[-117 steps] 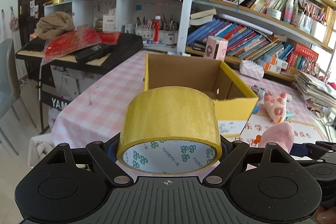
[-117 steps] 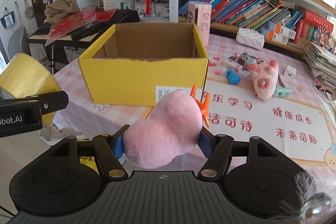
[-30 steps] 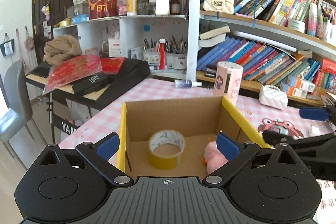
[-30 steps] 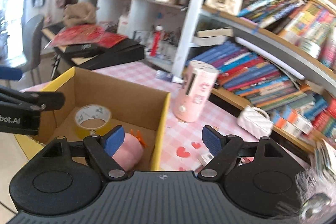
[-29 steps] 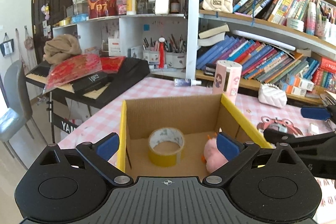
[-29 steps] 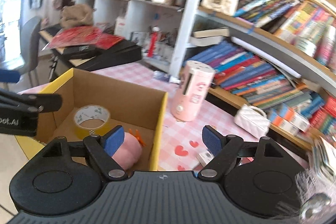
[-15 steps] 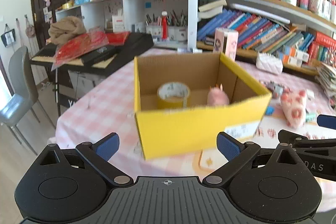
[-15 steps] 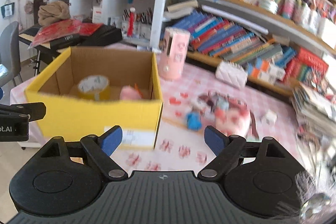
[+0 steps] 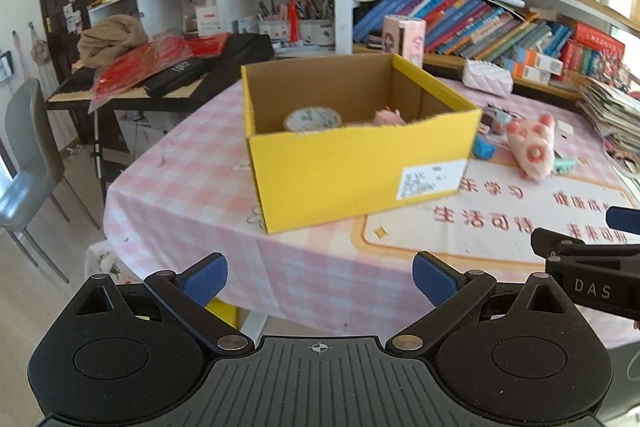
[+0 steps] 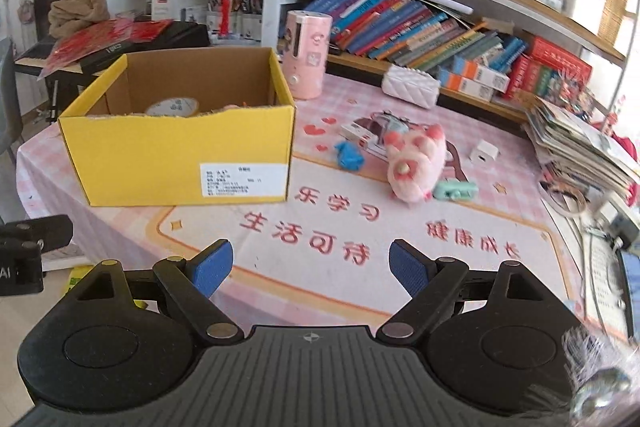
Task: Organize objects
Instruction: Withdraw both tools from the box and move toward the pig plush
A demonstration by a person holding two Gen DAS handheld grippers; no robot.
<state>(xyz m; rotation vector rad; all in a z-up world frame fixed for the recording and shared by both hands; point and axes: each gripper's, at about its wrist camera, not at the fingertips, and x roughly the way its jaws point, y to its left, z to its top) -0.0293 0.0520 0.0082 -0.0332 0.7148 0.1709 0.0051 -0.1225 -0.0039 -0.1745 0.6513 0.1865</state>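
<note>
Both claws are now empty and pulled back from the yellow box (image 9: 360, 163), where a few seconds ago each one carried something. The left claw (image 9: 320, 277) hangs with its blue pads spread wide and nothing between them; the tape roll (image 9: 312, 119) it was gripping now lies flat inside the box, ahead of it and slightly left. The right claw (image 10: 310, 267) is likewise spread and bare, and the pink plush toy (image 9: 387, 117) it held sits in the box beside the tape, only its top showing over the torn front wall. A second ago both claws were right over the open box; now the box stands well ahead of them on the tabletop (image 10: 400, 227).

That reads as two items stowed, with the hands free for another pick. Ahead and to the right of the right claw, still loose on the tabletop, lie a pink paw-shaped plush (image 10: 416, 163), a blue clip (image 10: 348, 155), a mint-green object (image 10: 456, 189) and a small white cube (image 10: 484, 151), the likely next candidates.
</note>
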